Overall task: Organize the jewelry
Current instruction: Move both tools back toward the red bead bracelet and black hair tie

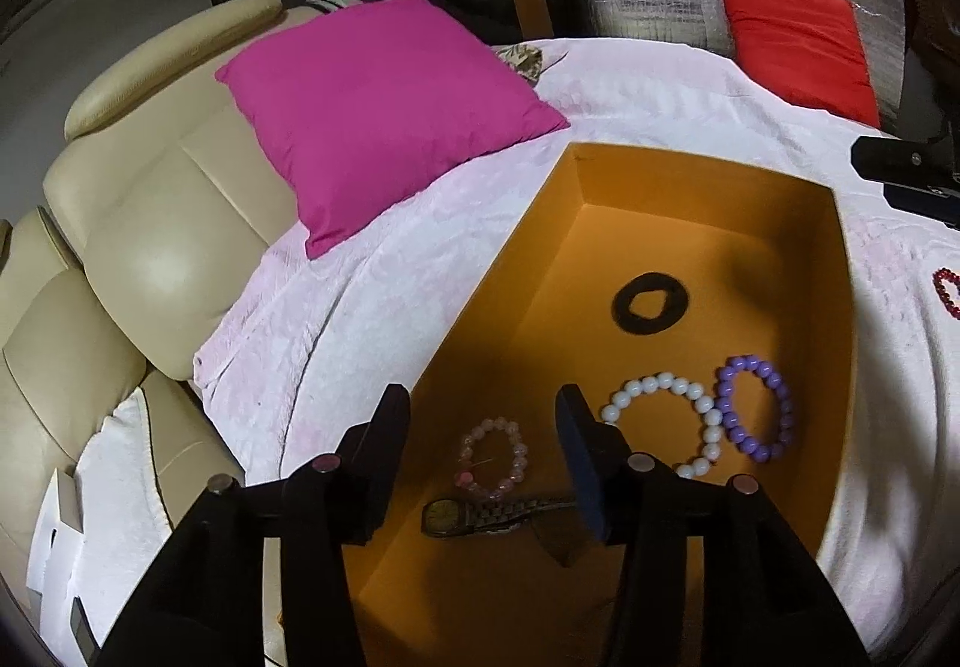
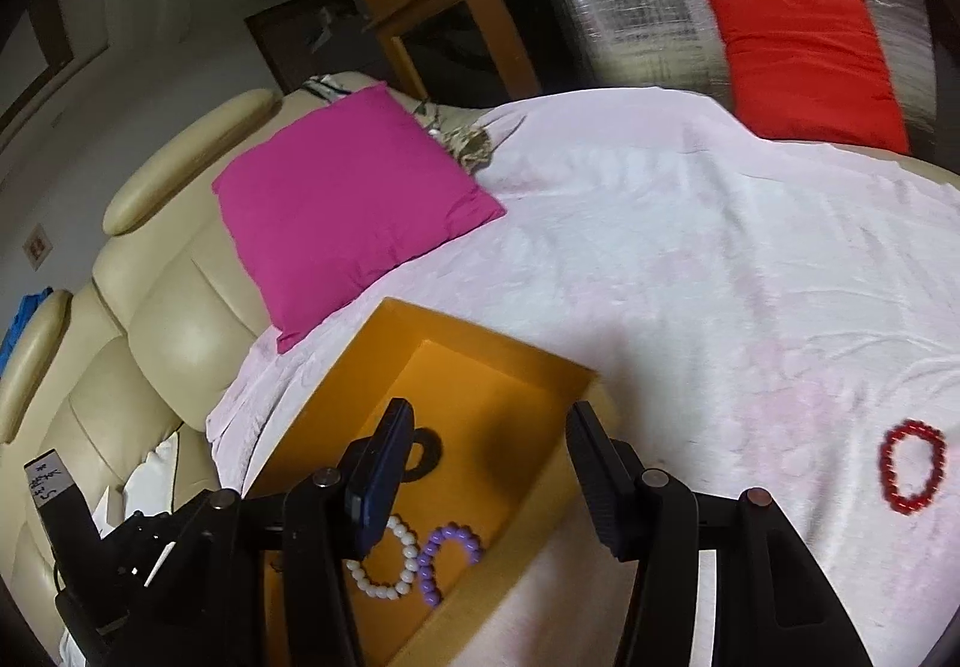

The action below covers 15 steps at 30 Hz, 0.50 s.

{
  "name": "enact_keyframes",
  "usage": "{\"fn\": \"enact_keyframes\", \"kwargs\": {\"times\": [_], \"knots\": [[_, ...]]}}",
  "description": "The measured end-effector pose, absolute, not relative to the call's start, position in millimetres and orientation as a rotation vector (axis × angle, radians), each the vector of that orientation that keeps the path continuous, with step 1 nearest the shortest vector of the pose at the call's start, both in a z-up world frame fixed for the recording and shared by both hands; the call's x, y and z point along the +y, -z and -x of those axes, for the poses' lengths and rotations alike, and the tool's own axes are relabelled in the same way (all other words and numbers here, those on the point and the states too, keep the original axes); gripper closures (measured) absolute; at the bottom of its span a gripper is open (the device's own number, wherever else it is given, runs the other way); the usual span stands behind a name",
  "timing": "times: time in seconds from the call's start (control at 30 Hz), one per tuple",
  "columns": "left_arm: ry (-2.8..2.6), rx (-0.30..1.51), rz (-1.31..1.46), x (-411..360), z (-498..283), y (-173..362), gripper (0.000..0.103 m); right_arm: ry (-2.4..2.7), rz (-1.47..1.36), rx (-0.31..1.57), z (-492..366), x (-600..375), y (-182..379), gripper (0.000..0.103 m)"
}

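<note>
Inside the orange box (image 1: 834, 271) lie a pink bracelet (image 1: 493, 457), a watch (image 1: 480, 514), white beads (image 1: 666, 421), a purple bracelet (image 1: 756, 408) and a black ring (image 1: 650, 302). A red bracelet (image 2: 912, 466) rests apart on the pale bedspread (image 2: 690, 247). The left tongs (image 1: 480, 427) and right tongs (image 2: 489, 463) stand apart, empty.

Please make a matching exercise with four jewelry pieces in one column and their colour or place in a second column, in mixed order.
Things:
1. scrunchie
2. watch
3. red bracelet
4. purple bracelet

Places:
A. touching the white bracelet
B. outside the orange box, on the pink blanket
C. alone, far part of the box
D. near end of the box, beside the pale pink bracelet

Pairs: 1-C, 2-D, 3-B, 4-A
</note>
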<state>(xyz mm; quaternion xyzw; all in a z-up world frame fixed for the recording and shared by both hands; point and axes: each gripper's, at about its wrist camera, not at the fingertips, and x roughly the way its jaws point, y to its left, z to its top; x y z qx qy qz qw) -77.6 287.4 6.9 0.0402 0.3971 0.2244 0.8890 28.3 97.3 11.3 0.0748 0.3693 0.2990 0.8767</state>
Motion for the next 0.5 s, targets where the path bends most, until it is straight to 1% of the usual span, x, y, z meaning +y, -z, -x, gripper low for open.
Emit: {"fn": "enact_keyframes", "kwargs": {"times": [0.13, 0.2, 0.23, 0.27, 0.5], "knots": [[-0.448, 0.801, -0.109, 268, 79, -20, 0.05, -0.587, -0.163, 0.749, -25, 72, -22, 0.046], [-0.44, 0.784, -0.126, 257, 80, -27, 0.045, -0.568, -0.174, 0.737, -23, 56, -28, 0.046], [-0.439, 0.772, -0.135, 250, 80, -31, 0.04, -0.556, -0.189, 0.732, -22, 44, -32, 0.046], [-0.437, 0.762, -0.143, 245, 81, -34, 0.038, -0.547, -0.2, 0.73, -21, 37, -34, 0.046], [-0.39, 0.723, -0.202, 198, 82, -55, 0.038, -0.478, -0.235, 0.703, -13, -22, -49, 0.046]]}}
